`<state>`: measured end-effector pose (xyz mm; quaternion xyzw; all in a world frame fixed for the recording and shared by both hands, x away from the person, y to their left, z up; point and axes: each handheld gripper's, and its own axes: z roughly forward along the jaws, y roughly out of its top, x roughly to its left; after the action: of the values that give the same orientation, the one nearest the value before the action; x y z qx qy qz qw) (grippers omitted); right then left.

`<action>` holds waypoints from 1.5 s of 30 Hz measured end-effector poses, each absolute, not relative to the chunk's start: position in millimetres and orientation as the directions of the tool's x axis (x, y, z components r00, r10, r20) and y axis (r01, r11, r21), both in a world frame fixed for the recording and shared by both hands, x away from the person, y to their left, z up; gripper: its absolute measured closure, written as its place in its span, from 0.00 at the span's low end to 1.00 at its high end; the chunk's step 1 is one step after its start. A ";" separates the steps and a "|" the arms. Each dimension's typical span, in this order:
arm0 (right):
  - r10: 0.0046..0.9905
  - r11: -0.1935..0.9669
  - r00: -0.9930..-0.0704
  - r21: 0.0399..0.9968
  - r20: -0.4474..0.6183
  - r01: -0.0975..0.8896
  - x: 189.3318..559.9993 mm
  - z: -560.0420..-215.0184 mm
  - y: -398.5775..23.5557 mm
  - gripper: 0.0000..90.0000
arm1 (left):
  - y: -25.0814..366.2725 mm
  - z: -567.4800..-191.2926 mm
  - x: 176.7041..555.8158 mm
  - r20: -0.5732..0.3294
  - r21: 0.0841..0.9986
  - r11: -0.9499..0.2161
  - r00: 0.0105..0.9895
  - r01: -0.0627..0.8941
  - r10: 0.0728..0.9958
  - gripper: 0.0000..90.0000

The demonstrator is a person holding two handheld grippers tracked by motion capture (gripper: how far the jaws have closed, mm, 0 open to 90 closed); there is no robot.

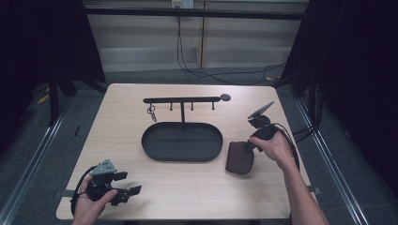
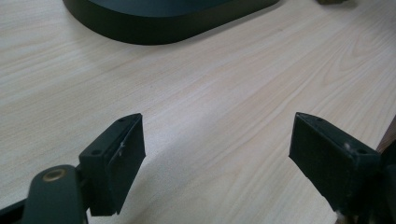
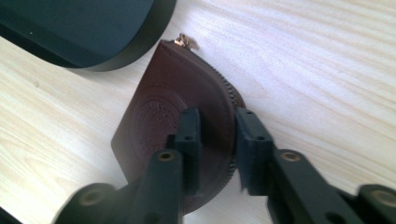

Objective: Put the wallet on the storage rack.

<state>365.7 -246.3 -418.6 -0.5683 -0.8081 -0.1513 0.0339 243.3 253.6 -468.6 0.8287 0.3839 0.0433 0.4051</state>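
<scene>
Left gripper (image 1: 123, 183), table's 7 o'clock: jaws spread wide, empty, idle. Right gripper (image 3: 217, 135), 4 o'clock: jaws pinched on brown zip pouch's (image 3: 163, 116) zipper edge, apparently for lifting. Black oval tray (image 1: 182, 154) with key-hook stand (image 1: 182, 100), centre; keys (image 1: 151, 113) hanging at 11 o'clock.

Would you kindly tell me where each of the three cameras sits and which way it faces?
High view: above the person's side, looking forward and down on the table; forearms, left gripper and right gripper show.
Left gripper view: rides the left gripper, facing the black tray; jaws apart.
Right gripper view: rides the right gripper, jaws pinching the brown pouch.
All three share the tray.
</scene>
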 end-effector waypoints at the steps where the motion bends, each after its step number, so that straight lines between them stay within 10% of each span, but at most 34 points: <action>1: 0.910 0.314 -0.355 0.204 0.215 0.927 365.4 -416.3 -245.8 0.82 | 253.5 -468.7 243.4 -0.240 0.705 -0.377 0.702 0.601 0.671 0.20; 45: 0.928 0.342 -0.360 0.161 0.099 0.926 378.6 -352.7 -234.0 0.91 | 255.3 -469.5 245.5 -0.247 0.699 -0.377 0.700 0.607 0.670 0.20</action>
<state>378.6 -234.0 -352.7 -0.5658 -0.8191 -0.0946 -0.0050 245.5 255.3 -469.5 0.8289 0.3853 0.0389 0.4036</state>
